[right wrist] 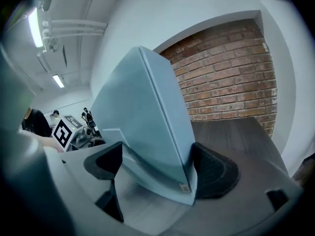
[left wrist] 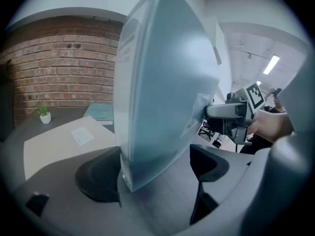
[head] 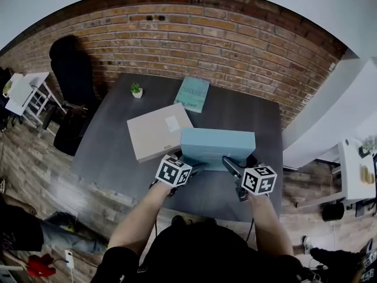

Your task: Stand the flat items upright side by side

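Observation:
A light blue flat box (head: 218, 146) stands on its long edge near the front of the dark table (head: 112, 152), tilted a little. My left gripper (head: 196, 167) is at its lower left corner and my right gripper (head: 234, 166) at its lower right corner. In the left gripper view the box (left wrist: 162, 92) fills the space between the jaws of the left gripper (left wrist: 152, 166), with its narrow side against the left pad. In the right gripper view both pads of the right gripper (right wrist: 157, 168) touch the box (right wrist: 147, 127). A beige flat box (head: 159, 131) lies flat to the left.
A teal book (head: 193, 93) lies flat at the table's back edge, a small potted plant (head: 136, 90) to its left. A brick wall runs behind. A black chair (head: 73, 69) stands at the back left, a white shelf (head: 356, 170) on the right.

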